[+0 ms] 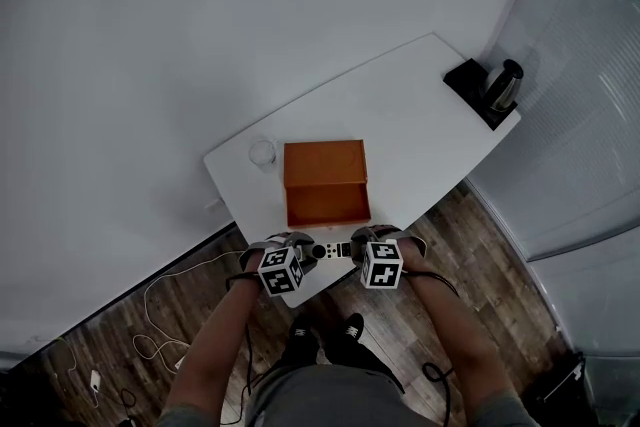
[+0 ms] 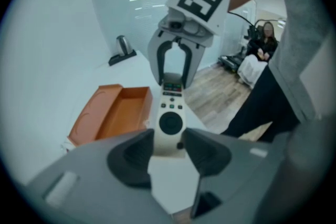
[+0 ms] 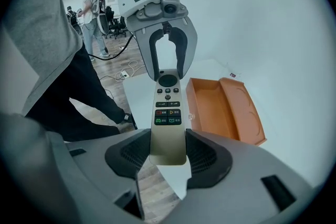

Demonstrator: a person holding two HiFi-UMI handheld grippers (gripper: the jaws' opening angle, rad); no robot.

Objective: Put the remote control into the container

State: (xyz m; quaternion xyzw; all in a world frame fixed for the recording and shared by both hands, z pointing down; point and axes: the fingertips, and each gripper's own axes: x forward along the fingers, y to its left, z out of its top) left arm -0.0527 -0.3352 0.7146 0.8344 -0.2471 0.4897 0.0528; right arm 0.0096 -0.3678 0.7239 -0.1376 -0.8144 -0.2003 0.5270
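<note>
Nearest, below the tabletop's edge, is a brown wood-plank floor (image 1: 470, 275) with thin white cables (image 1: 165, 300) trailing across it on the person's left. Over the near edge of the white tabletop (image 1: 400, 115), the left gripper (image 1: 303, 251) and the right gripper (image 1: 357, 250) face each other. Each is pinching one end of the slim cream plastic remote control (image 1: 333, 251), which spans the gap between them roughly level.

Just beyond the remote control lies the open orange rectangular container (image 1: 325, 183), its lid folded back flat on the far side. Only a strip of white tabletop separates the two. A small clear glass (image 1: 262, 152) stands just beside the container's far left corner, apart from it. Well away, at the tabletop's far right corner, a dark metal kettle (image 1: 503, 85) sits on a black tray (image 1: 470, 80).

The remote control has a large black round dial at the end the left gripper clamps. Small black buttons come next, then rows of red, orange and green keys towards the middle. The end in the right gripper is plain.
</note>
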